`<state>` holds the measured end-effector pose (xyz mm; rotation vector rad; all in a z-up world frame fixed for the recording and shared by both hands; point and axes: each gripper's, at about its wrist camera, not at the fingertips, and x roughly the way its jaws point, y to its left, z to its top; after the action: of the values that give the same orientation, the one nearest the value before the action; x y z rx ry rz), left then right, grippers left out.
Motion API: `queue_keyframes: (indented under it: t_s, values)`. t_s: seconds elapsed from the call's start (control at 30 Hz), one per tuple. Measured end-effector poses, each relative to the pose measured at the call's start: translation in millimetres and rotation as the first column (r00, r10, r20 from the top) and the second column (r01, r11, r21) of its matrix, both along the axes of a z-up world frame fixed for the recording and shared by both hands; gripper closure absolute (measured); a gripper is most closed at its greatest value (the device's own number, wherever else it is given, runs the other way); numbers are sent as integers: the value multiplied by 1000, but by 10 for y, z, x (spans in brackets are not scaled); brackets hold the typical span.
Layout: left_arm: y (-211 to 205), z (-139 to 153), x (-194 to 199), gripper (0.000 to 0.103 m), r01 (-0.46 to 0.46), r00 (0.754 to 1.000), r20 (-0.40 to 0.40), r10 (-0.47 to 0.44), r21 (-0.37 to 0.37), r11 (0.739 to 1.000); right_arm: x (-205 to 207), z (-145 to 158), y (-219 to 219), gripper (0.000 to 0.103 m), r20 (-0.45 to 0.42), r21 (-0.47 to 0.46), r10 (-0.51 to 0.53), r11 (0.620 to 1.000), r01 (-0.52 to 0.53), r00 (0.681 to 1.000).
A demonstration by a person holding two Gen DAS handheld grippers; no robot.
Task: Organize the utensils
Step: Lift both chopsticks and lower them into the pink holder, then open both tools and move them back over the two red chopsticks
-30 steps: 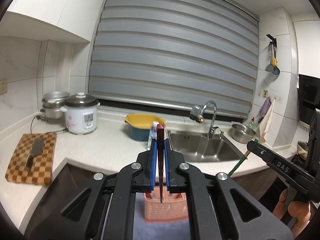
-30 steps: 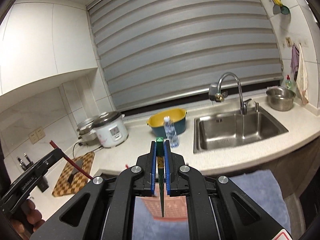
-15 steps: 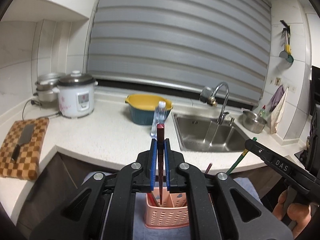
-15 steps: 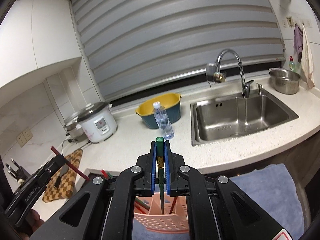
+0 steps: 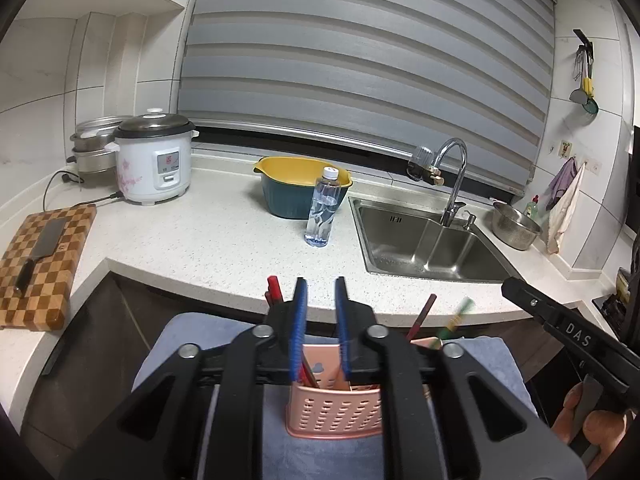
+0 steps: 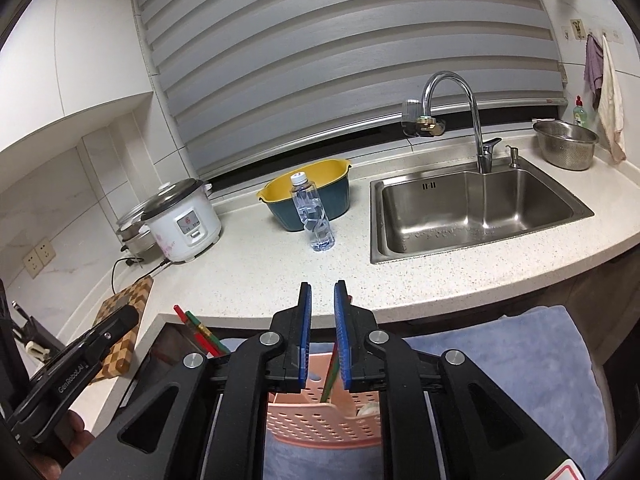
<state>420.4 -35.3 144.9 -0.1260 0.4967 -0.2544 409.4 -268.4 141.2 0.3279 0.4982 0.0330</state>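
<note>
Chopsticks [image 5: 420, 317]: red and green sticks stand tilted in the pink perforated holder [image 5: 335, 408], which sits on a blue cloth [image 5: 192, 338] below the counter edge.

Left wrist view
- Left gripper [image 5: 320, 292]: jaws apart, nothing between the blue pads [image 5: 299, 320]; it hangs directly over the holder.
- Right gripper [image 5: 560, 320]: black finger reaching in from the right edge.
- Counter [image 5: 208, 240]: white speckled stone, curving toward the camera.
- On it: rice cooker [image 5: 154, 156], checkered cutting board [image 5: 42, 256] with a cleaver [image 5: 40, 246] lying on top, yellow-and-teal basin [image 5: 298, 192], water bottle [image 5: 323, 208] just in front of the basin.
- Sink [image 5: 428, 244]: steel, with a curved tap.

Right wrist view
- Right gripper [image 6: 323, 304]: jaws parted and empty, above the holder [image 6: 320, 416].
- Chopsticks [image 6: 198, 330]: more red and green ones lean out to the left.
- Room: grey striped blind [image 6: 340, 52] behind the counter [image 6: 248, 272], white tiled walls, steel colander [image 6: 566, 144] right of the sink [image 6: 476, 208].
</note>
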Motion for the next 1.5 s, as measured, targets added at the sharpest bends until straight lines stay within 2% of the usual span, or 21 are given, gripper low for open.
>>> queue_keyframes:
  t_s: [0.73, 1.23, 1.43, 1.5]
  values:
    - [-56, 38, -342, 85, 6, 1000, 2, -6, 25, 1000, -539, -24, -14, 90, -5, -41, 0, 999, 0, 1000]
    - [100, -85, -577, 85, -5, 1000, -25, 5, 17, 1000, -723, -176, -19, 90, -22, -68, 6, 998, -7, 1000]
    - [212, -236, -845, 77, -3, 998, -55, 3, 9, 1000, -972, -292, -34, 90, -33, -57, 10, 998, -12, 999]
    - [245, -297, -947, 74, -3, 998, -65, 3, 4, 1000, -1084, -353, -23, 86, -41, -62, 11, 998, -13, 999]
